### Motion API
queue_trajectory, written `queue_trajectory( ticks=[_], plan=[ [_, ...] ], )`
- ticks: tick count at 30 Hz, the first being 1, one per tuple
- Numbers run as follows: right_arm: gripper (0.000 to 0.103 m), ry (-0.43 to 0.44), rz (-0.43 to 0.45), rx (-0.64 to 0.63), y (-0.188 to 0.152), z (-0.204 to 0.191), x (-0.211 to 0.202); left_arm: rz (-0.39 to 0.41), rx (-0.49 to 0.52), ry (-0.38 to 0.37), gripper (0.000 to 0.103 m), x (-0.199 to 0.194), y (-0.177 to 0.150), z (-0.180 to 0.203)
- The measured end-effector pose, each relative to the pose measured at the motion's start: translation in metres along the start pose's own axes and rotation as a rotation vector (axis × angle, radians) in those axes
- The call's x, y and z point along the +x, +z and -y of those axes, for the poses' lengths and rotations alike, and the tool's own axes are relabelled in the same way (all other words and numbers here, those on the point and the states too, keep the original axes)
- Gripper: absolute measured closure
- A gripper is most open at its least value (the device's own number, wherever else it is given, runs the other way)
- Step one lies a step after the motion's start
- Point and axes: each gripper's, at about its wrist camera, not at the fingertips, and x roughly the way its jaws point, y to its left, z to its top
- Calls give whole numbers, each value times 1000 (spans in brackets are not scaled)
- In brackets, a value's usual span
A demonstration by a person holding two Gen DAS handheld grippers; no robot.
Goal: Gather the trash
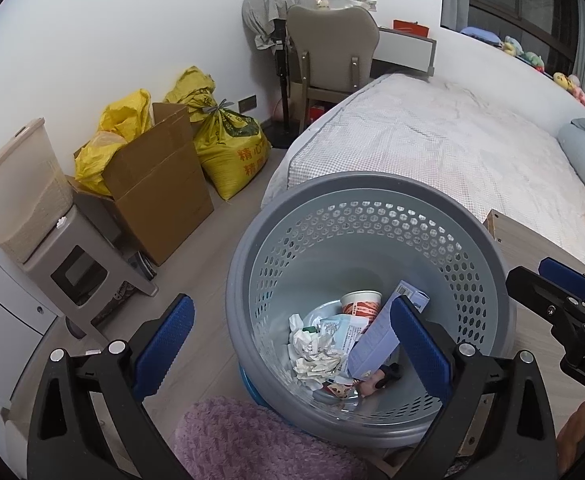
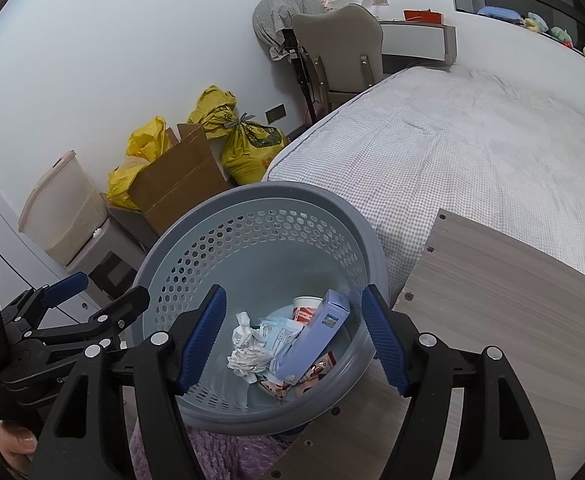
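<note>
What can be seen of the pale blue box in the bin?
The pale blue box is a long, slim carton that looks like cardboard, with small print and a barcode on one end. It leans tilted inside the grey perforated bin, resting on crumpled paper and wrappers, beside a paper cup. Nothing grips it.

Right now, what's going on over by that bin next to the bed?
A person is collecting trash with a handheld gripper in each hand. Both the right gripper and the left gripper hang open over the grey perforated bin, holding nothing. Inside lie a lilac box, a paper cup and crumpled paper. Nothing sits between either gripper's fingers.
</note>
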Motion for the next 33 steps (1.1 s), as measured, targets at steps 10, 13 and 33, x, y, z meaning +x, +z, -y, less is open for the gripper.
queue_trajectory(
  ticks=[10, 13, 33],
  plan=[
    [34, -2, -4, 4, 0, 1, 1, -5, -1, 12, 6, 1, -1, 0],
    [35, -3, -6, 5, 0, 0, 1, -5, -1, 13, 6, 1, -1, 0],
    [35, -2, -8, 5, -1, 0, 1, -9, 14, 26, 6, 2, -1, 4]
  ],
)
